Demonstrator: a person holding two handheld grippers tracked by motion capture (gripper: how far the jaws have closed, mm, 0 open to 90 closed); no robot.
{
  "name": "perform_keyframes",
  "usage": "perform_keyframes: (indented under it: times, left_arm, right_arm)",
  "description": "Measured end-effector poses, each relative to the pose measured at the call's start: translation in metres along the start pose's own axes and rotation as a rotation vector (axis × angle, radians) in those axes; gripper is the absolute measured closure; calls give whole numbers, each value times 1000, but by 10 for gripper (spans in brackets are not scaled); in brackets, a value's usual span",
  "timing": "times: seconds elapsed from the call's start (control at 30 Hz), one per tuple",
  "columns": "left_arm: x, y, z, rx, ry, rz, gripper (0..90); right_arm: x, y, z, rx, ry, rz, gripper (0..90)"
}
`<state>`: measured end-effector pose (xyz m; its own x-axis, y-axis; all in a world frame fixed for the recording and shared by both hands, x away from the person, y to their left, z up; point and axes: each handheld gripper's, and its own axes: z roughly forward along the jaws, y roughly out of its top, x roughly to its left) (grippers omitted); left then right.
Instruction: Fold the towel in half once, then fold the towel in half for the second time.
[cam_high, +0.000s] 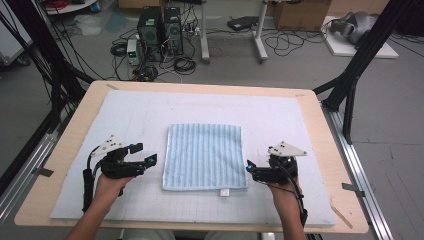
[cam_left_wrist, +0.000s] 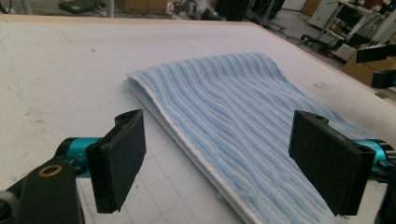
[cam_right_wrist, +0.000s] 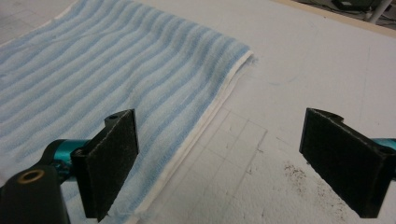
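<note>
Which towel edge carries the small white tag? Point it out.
The edge nearest the person: the white tag sticks out from the towel there, toward the right gripper; other edges show none.

We see a wooden table (cam_high: 70, 150) under a white gridded mat (cam_high: 135, 120), two black computer towers (cam_high: 160, 32) at twelve o'clock on our floor, tangled cables (cam_high: 182, 64) beside them, a cardboard box (cam_high: 300, 14) at one o'clock, black frame struts (cam_high: 360, 60) at two o'clock.

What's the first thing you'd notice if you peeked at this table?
A folded towel with light blue stripes lies flat in the middle of the pale mat, a small white tag at its near edge. On either side of it a hand holds a black tool: the left gripper and the right gripper, both with jaws wide open and nothing between them.
</note>
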<state>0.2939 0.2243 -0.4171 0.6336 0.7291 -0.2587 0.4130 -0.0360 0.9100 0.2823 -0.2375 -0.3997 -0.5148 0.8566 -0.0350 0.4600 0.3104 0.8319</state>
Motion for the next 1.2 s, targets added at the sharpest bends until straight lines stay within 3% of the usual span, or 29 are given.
perform_keyframes:
  times: [0.23,0.33,0.47,0.63,0.7,0.77,0.83,0.9,1.13,1.2]
  left_arm:
    - [0,4,1,7,5,7,202]
    - [0,12,3,4,-14,3,201]
    - [2,24,6,-9,-7,13,192]
    - [10,37,14,-34,-11,-4,181]
    - [14,41,18,-40,-4,-10,181]
    - [18,45,24,-29,31,-1,182]
    - [23,48,31,-2,39,4,193]
    - [26,52,38,27,73,14,202]
    - [33,58,74,82,112,49,255]
    - [35,59,84,86,114,32,259]
  right_arm:
    - [-2,-1,-4,-11,4,5,110]
    - [-3,-1,-4,-16,6,13,110]
    - [-4,-1,-2,-11,11,12,110]
    - [-5,-2,-1,-18,16,24,110]
    - [-5,-2,-2,-24,18,21,110]
    - [-4,-3,-3,-27,23,23,110]
    - [-2,-4,-5,-33,30,17,110]
    - [-1,-5,-6,-32,33,5,110]
    - [-2,-10,-5,-16,48,12,110]
    - [-1,-11,-5,-19,51,13,110]
